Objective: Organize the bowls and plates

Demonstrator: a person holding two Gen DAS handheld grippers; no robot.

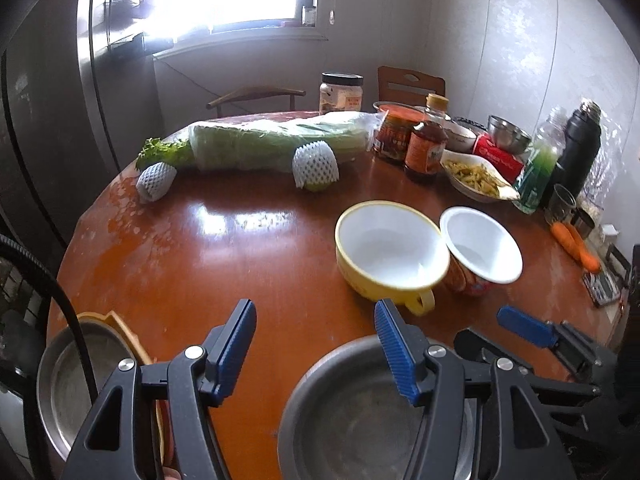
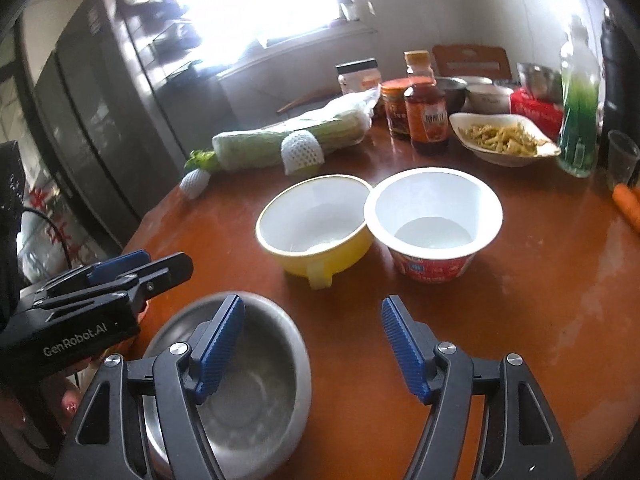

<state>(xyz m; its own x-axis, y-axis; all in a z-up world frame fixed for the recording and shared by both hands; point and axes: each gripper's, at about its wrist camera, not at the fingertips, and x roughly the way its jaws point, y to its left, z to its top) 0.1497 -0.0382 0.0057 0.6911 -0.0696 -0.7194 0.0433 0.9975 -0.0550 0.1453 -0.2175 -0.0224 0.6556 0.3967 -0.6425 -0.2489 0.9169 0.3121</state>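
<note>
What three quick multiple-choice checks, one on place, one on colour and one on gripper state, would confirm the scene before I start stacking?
1. Where is the red instant-noodle cup relative to the yellow bowl?
A. Nested inside it
B. Beside it, rims meeting
C. Across the table from it

2. What colour is the inside of the yellow bowl?
A. White
B. Red
C. Black

3. How is the right gripper?
A. Shut on the steel bowl
B. Open, holding nothing
C. Shut on a carrot

Answers:
1 B: in the right wrist view the two rims meet side by side.
2 A: its interior is white; only the outside and handle are yellow.
3 B: its fingers are spread wide, with one over the steel bowl and nothing between them.
</note>
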